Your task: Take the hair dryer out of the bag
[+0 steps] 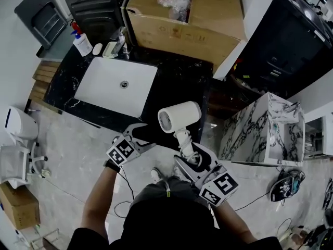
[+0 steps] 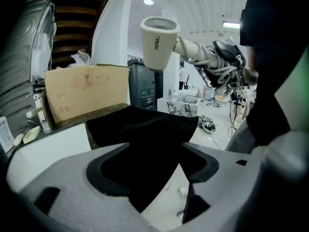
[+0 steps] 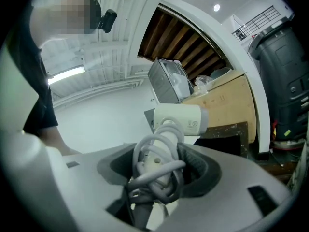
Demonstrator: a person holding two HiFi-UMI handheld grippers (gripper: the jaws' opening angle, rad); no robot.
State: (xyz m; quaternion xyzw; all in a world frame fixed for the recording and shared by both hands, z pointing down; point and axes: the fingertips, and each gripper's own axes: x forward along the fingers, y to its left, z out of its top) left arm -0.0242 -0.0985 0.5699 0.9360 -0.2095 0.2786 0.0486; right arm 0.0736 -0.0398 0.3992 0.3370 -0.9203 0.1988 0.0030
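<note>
The right gripper (image 1: pixel 190 158) is clamped on the cord-wrapped handle of the white plastic hair dryer (image 1: pixel 179 116). It holds the dryer upright in the air, clear of the bag, at the near edge of the black marbled counter (image 1: pixel 182 82) with its white rectangular sink (image 1: pixel 117 85). The left gripper (image 2: pixel 154 170) has its jaws spread wide, and the limp black cloth bag (image 2: pixel 145 129) lies loose between them, unpinched, at the counter's edge.

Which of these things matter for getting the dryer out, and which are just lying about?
In the job: dryer, bag, left gripper, right gripper.
Lying about: box, sink, spray bottle, bin.
</note>
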